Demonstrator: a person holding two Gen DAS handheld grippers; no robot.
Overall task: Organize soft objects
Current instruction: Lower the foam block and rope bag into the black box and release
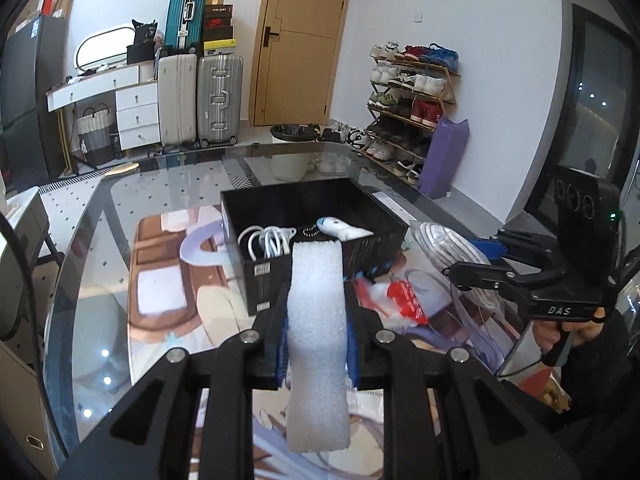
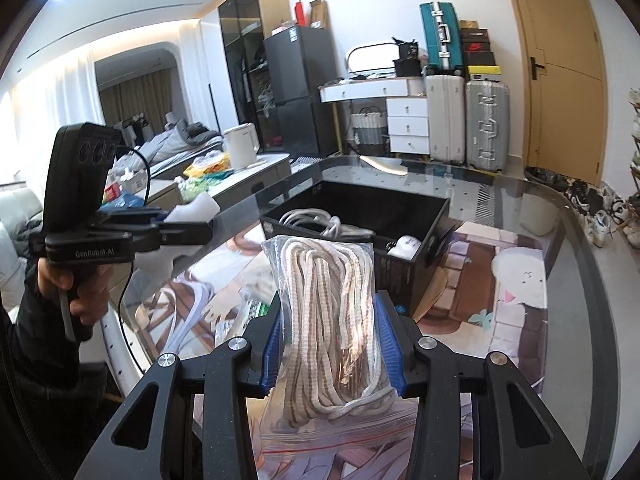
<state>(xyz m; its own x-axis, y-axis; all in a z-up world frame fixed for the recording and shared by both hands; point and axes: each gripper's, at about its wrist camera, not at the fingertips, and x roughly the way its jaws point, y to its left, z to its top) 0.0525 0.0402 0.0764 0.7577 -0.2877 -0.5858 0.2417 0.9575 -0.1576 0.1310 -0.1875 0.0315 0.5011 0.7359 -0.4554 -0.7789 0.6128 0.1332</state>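
Note:
My left gripper (image 1: 316, 320) is shut on a white foam strip (image 1: 318, 344) and holds it upright just in front of the black box (image 1: 256, 280). The box holds a coiled white cable (image 1: 267, 242) and a small white plush toy (image 1: 344, 230). My right gripper (image 2: 328, 340) is shut on a clear bag of striped rope (image 2: 332, 320), held above the table short of the box (image 2: 400, 272). The right gripper also shows in the left wrist view (image 1: 476, 268), right of the box, and the left gripper in the right wrist view (image 2: 192, 224).
A red and white plastic packet (image 1: 404, 300) lies on the printed mat (image 1: 168, 280) right of the box. The glass table edge (image 1: 72, 248) curves at left. Suitcases (image 1: 220, 100) and a shoe rack (image 1: 412, 108) stand beyond the table.

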